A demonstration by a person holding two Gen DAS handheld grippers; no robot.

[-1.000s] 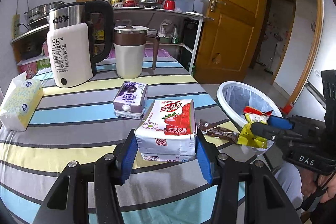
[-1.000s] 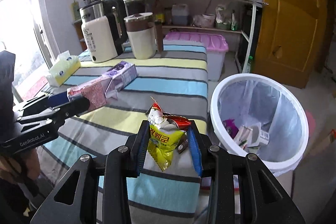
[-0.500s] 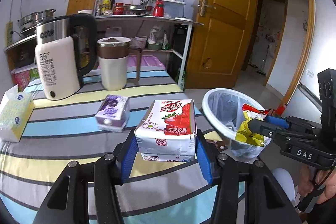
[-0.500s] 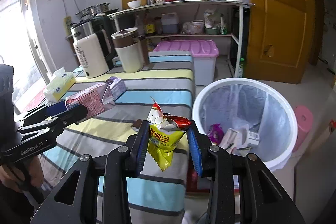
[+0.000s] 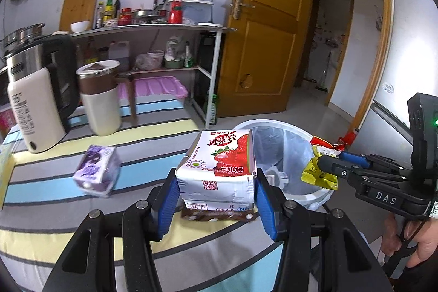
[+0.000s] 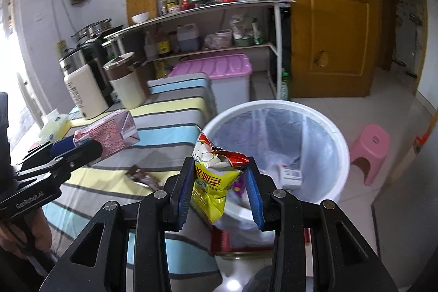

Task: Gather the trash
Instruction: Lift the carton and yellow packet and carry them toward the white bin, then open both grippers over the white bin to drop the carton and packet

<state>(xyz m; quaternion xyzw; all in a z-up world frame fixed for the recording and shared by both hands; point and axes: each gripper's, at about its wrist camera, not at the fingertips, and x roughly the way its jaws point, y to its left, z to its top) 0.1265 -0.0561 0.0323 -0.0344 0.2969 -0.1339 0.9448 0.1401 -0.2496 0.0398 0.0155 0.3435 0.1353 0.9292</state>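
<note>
The strawberry milk carton [image 5: 219, 168] sits clamped by its 2 flat sides in the left claw [image 5: 216, 199], above the striped bench [image 5: 54, 182]; it looks light and stiff, though hard squeezing could crumple it. The yellow snack bag [image 6: 210, 182] is pinched in the right claw [image 6: 219, 193] near the rim of the white bin [image 6: 339, 144]; it is soft and crinkly. Only the right view shows trash already in the bin; only the left view shows the purple carton [image 5: 95, 168].
</note>
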